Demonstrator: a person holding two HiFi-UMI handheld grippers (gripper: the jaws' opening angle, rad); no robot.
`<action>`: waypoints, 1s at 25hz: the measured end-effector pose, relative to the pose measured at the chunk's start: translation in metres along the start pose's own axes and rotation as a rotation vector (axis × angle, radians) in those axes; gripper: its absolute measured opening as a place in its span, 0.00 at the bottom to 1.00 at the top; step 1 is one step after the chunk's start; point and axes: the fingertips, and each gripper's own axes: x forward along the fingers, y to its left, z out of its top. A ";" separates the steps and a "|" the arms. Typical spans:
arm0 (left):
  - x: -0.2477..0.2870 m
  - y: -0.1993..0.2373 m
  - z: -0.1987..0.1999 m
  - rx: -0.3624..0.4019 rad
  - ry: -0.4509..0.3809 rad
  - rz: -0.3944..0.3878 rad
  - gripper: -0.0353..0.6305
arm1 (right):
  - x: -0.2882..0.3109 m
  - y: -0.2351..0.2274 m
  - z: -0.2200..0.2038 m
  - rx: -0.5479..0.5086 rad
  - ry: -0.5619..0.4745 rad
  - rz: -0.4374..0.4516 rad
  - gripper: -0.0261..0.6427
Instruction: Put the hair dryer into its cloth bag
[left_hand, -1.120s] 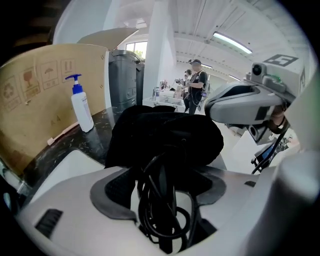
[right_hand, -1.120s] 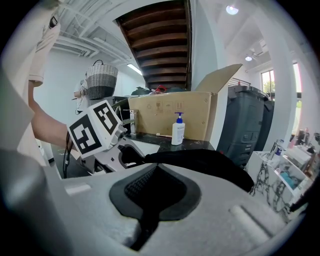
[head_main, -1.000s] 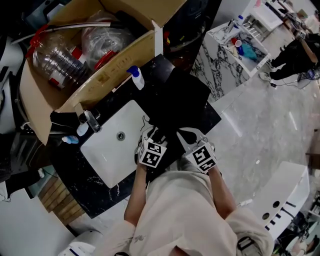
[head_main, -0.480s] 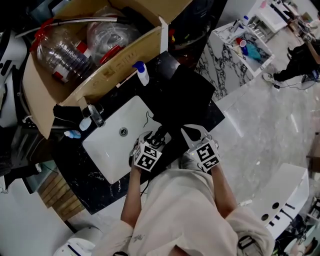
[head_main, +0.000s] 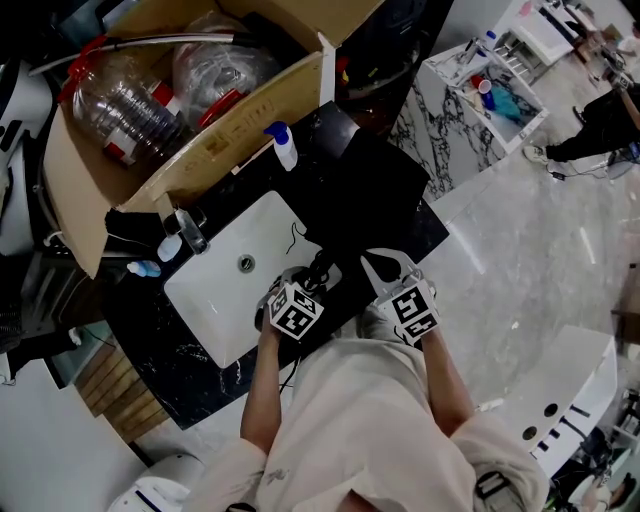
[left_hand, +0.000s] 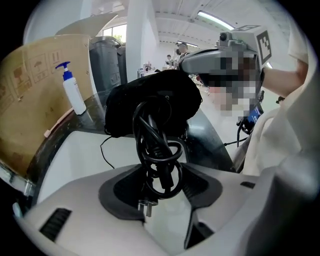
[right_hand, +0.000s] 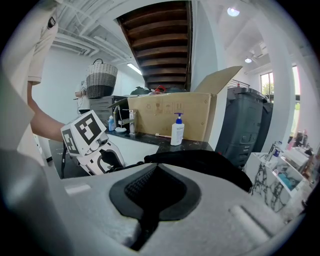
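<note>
Fingers of left gripper closing around coiled cord, fingers of right gripper clenched beside cloth bag.

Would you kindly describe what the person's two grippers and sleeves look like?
The left gripper and right gripper are white moulded shells with dark grey pads lining the jaws. Each carries a cube bearing black-and-white square markers. The person wears a pale beige short-sleeved top.
</note>
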 end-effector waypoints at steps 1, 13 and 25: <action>-0.001 0.000 0.001 0.009 -0.005 0.006 0.38 | 0.000 0.000 0.000 -0.002 0.001 0.000 0.05; -0.022 0.000 0.021 0.030 -0.082 0.101 0.35 | -0.001 0.006 0.004 -0.035 -0.005 0.025 0.05; -0.025 0.003 0.061 0.027 -0.164 0.146 0.34 | 0.002 0.015 0.012 -0.072 -0.023 0.084 0.05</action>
